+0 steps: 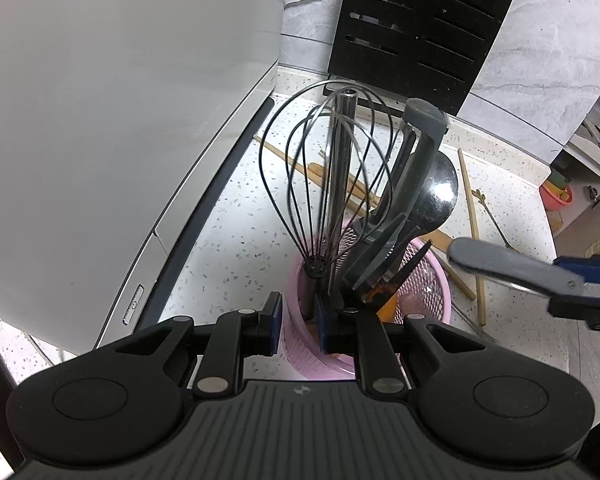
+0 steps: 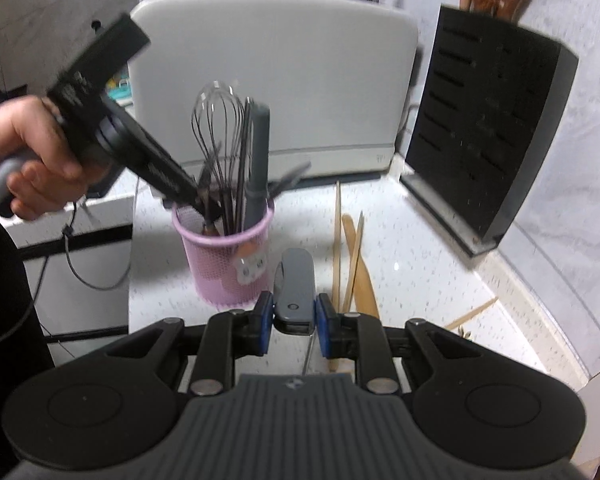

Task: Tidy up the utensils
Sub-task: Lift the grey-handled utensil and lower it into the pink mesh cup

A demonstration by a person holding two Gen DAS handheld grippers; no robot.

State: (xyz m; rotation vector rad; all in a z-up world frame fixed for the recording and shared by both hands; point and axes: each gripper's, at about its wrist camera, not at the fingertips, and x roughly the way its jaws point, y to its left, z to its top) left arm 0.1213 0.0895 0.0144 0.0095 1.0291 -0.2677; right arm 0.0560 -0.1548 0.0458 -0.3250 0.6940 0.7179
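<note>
In the left wrist view, the left gripper (image 1: 298,322) sits at lower centre with its blue-padded fingers clamped on the near rim of a pink mesh utensil holder (image 1: 420,288), one finger outside the wall and one inside. A wire whisk (image 1: 324,176), a black ladle (image 1: 436,196) and grey-handled tongs (image 1: 416,148) stand in the holder. Wooden chopsticks (image 1: 472,232) lie on the speckled white countertop (image 1: 228,216) to the right, beyond the holder. At the right edge the right gripper (image 1: 572,288) holds a grey-handled utensil (image 1: 508,264) in the air beside the holder. In the right wrist view that gripper's fingers are closed on the grey handle at lower centre, and a black slotted knife block (image 2: 484,136) stands upper right.
</note>
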